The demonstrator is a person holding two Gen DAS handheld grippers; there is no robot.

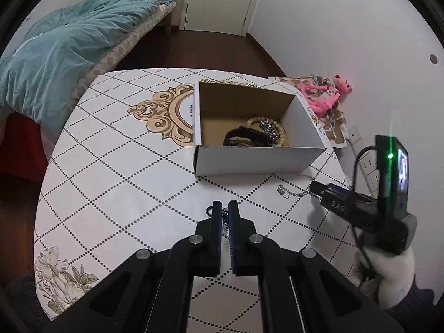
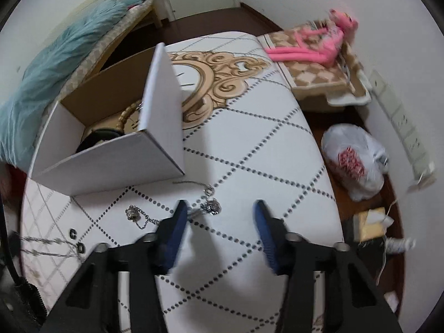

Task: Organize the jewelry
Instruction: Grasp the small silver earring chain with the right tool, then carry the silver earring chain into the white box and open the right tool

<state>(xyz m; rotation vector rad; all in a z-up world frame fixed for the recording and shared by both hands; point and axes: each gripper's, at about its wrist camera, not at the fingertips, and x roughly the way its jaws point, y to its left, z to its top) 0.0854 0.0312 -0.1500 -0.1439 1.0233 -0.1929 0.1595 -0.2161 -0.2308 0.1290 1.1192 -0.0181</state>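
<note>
A white tablecloth [image 1: 116, 166] with dotted diamonds carries a cardboard box [image 1: 258, 158] at twelve o'clock. Left gripper [image 1: 225, 208] pinches a chain [image 1: 225, 216]; right gripper [image 2: 219, 208] gapes, empty.

The cardboard box [image 1: 258, 155], white outside and brown inside, stands open-topped on the table. In its near right corner lie a wooden bead bracelet [image 1: 273, 123], a silver chain [image 1: 269, 129] heaped across it, and a black leather band [image 1: 248, 137] in front. On the table just before the box lies a thin silver chain with a small barrel charm [image 2: 132, 213]; beside it, to the right, a second chain with a ring and a round silver pendant [image 2: 212, 206]. A further piece with a chain and a small black ring [image 1: 209, 211] is pinched between closed gripper pads
</note>
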